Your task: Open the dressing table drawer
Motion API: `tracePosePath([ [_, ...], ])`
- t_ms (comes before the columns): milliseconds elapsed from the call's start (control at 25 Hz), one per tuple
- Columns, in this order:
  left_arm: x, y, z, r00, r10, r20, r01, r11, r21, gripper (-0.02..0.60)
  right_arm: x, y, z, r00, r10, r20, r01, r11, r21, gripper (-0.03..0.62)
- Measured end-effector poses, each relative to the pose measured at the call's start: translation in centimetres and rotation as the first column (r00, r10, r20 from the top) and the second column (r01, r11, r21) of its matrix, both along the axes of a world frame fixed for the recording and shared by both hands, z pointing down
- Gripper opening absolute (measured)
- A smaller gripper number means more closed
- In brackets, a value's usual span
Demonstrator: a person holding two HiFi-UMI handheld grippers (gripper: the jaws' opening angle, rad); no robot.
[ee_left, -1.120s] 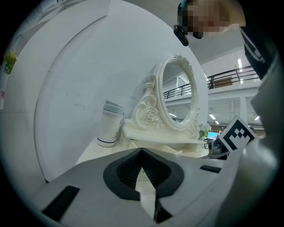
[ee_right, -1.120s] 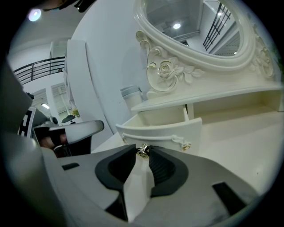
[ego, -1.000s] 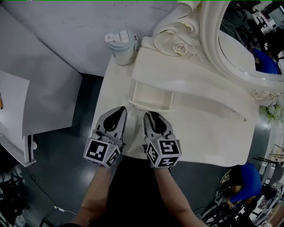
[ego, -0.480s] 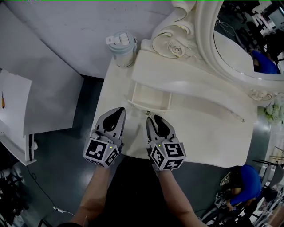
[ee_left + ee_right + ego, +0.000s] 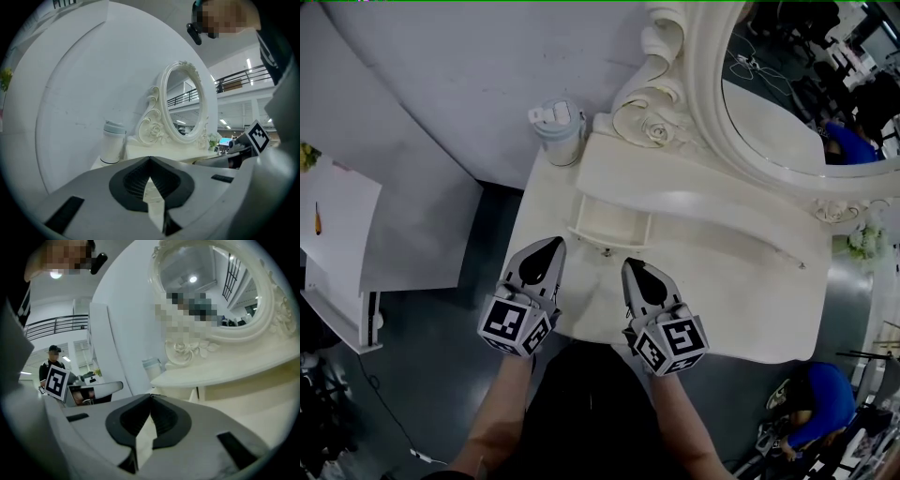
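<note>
While the drawer (image 5: 611,221) sits pulled out mid-frame, the right gripper (image 5: 637,269), jaws just closed on nothing, or the clenched, empty left gripper (image 5: 553,246) could bump it shut.

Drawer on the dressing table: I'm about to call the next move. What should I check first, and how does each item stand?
1. Drawer pulled out from the table front: ok.
2. Drawer out to its full travel: cannot tell.
3. Right gripper off the drawer: ok. Its jaws have just closed with nothing between them, and it sits apart from the drawer front.
4. Left gripper shut and empty: ok.
5. Cup upright at the table's back corner, clear of the drawer: ok.
</note>
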State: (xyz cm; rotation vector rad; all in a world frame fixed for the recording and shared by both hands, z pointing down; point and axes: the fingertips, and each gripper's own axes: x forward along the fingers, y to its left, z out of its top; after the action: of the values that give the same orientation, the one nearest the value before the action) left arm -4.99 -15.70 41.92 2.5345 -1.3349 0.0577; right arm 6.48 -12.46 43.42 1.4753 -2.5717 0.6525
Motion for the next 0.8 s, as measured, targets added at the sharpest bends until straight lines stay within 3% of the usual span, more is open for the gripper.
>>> tracePosePath([
  [800,-0.1,0.6,-9.1,1.000,-0.003,-0.028,0.006,0.994,0.107,0.014,1.6,0.1,-11.9,0.997,-0.067,0.033,0.058,0.972,0.229,0.003],
])
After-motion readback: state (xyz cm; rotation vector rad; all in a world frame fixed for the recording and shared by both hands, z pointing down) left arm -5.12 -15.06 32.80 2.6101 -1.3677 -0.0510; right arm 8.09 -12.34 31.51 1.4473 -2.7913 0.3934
